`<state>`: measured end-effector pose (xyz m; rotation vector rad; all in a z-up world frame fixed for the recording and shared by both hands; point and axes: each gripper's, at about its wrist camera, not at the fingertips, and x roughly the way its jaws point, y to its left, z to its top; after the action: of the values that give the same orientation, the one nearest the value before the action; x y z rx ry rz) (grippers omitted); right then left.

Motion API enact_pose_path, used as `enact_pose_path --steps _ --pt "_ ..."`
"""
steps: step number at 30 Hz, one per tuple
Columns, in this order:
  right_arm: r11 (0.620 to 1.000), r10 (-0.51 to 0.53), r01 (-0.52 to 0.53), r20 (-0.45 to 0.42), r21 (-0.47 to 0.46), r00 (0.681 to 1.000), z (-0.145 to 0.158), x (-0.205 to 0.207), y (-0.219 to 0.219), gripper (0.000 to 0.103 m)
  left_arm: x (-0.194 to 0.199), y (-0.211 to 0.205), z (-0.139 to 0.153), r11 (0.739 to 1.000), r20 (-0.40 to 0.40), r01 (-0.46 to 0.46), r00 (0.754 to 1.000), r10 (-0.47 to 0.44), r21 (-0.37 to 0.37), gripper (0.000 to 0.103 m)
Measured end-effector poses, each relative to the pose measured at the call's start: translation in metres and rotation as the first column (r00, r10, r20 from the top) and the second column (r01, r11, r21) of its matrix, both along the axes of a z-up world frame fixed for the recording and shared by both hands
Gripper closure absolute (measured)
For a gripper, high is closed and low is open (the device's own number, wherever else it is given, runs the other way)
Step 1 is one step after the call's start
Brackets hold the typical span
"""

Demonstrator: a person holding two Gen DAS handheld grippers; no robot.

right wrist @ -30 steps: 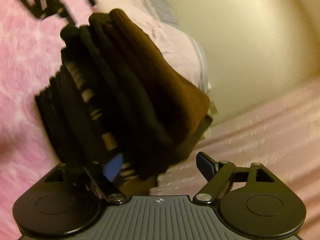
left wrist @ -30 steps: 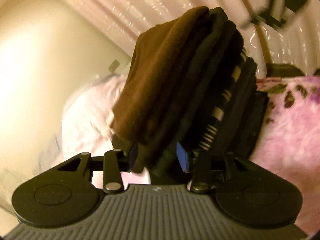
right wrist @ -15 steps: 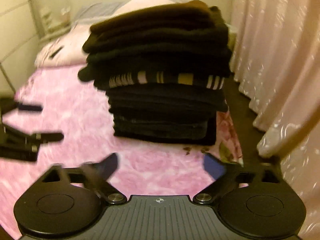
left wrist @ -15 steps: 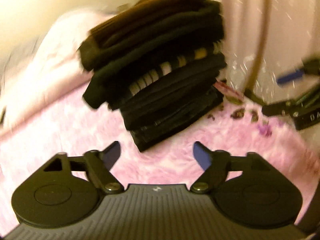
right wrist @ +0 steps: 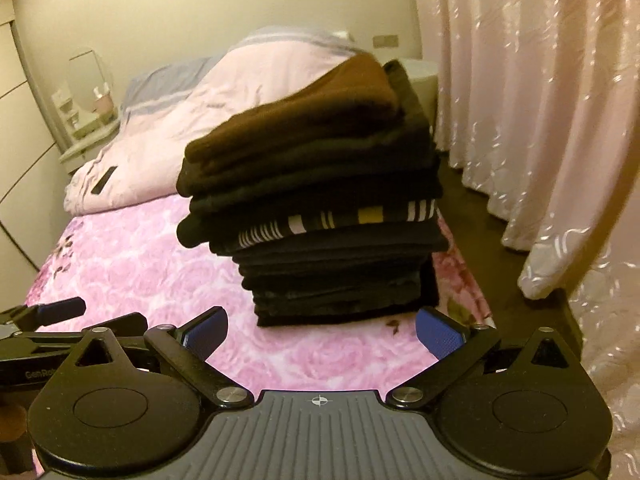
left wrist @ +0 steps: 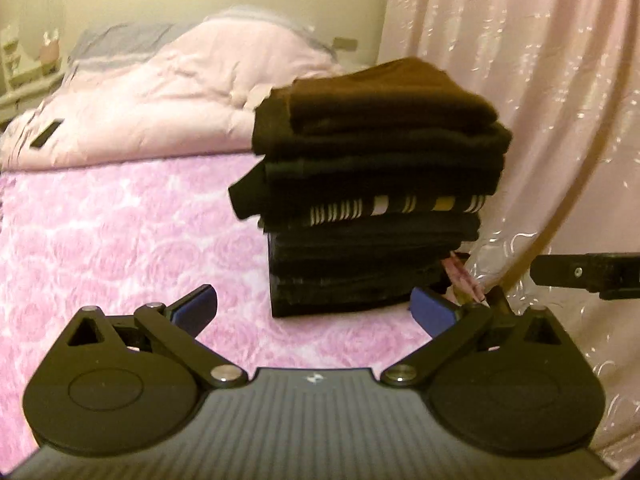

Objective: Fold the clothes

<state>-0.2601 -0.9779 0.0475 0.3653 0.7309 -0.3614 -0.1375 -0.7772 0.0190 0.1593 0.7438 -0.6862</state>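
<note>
- Left gripper (left wrist: 314, 314), at the bottom of the left wrist view, has its blue-padded fingers (left wrist: 198, 306) spread wide and holds nothing.
- Right gripper (right wrist: 320, 330), low in the right wrist view, is also spread wide and empty.
- Just beyond both grippers, the pink floral blanket (left wrist: 120, 240) covers the bed.
- On this blanket, right of centre, stands the stack of folded clothes (left wrist: 372, 200); it is apart from the fingers.
- A striped garment (right wrist: 340, 220) lies in the middle of the stack, and a brown garment (right wrist: 304, 120) lies on top.
- Behind the stack, in the upper left, a pale pink duvet (left wrist: 180, 92) is heaped.
- A pink curtain (right wrist: 532, 100) hangs along the right side.
</note>
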Motion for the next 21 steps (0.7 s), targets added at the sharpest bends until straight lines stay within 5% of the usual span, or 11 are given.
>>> enact_pose_path --steps 5,11,21 --pt "0.995 -0.095 0.095 0.012 -0.02 0.995 0.011 -0.019 0.024 0.001 -0.007 0.017 0.014 0.995 -0.026 0.098 0.995 -0.099 -0.016 0.007" --pt "0.993 -0.107 0.106 -0.003 -0.042 0.994 0.016 -0.037 0.057 0.001 -0.023 0.05 0.026 0.995 -0.008 0.101 0.995 -0.101 -0.02 0.007" --pt "0.993 -0.098 0.097 -0.016 -0.067 0.995 0.019 -0.052 0.095 0.001 -0.042 0.081 0.02 0.993 -0.046 0.088 0.995 -0.085 0.078 0.005"
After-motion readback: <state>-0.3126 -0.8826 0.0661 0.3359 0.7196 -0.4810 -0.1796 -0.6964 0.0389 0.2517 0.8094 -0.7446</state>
